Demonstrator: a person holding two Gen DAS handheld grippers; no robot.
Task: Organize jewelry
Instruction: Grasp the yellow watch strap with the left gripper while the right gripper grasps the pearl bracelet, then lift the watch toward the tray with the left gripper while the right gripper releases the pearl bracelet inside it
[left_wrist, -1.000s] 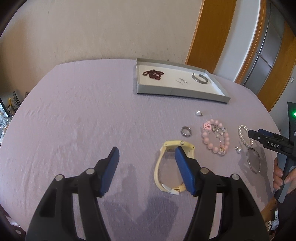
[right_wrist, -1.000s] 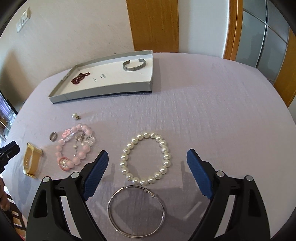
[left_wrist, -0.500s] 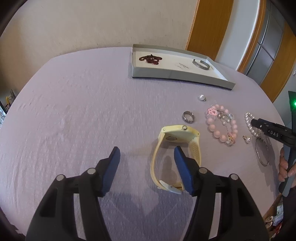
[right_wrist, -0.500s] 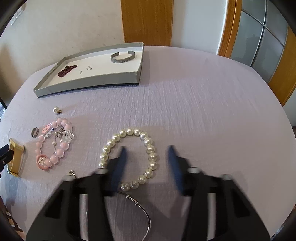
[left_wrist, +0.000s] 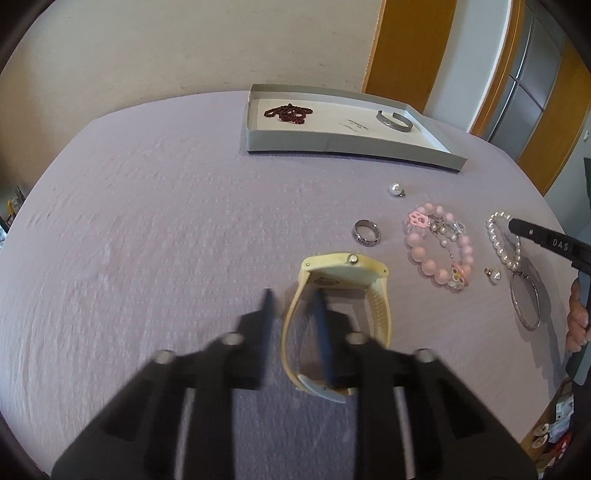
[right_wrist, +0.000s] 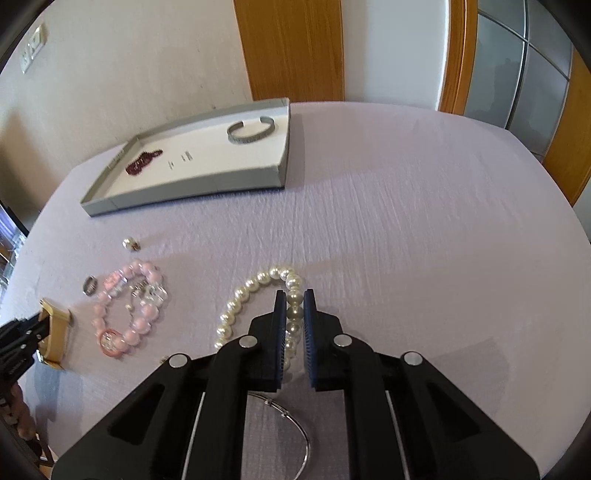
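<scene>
A yellow watch (left_wrist: 343, 269) lies on the lilac tablecloth. My left gripper (left_wrist: 293, 306) straddles its left strap, and the blurred jaws are closing with a small gap still showing on each side of the strap. In the right wrist view my right gripper (right_wrist: 294, 295) is shut on the right side of the white pearl bracelet (right_wrist: 240, 295), with pearls pinched between the blue pads. The bracelet still rests on the cloth. A grey tray (left_wrist: 332, 142) at the back holds a dark red bead string (left_wrist: 288, 112) and a silver cuff (left_wrist: 393, 122).
Between the watch and the pearls lie a pink bead bracelet (left_wrist: 437, 251), a silver ring (left_wrist: 365, 234) and a pearl earring (left_wrist: 396, 189). A second earring (left_wrist: 493, 275) and a thin silver bangle (right_wrist: 299, 435) lie near the right gripper. A wooden door frame stands behind the table.
My left gripper sank towards the watch and its jaws narrowed around the strap. The right gripper's jaws went from wide open to shut on the pearl bracelet, pulling its loop narrower.
</scene>
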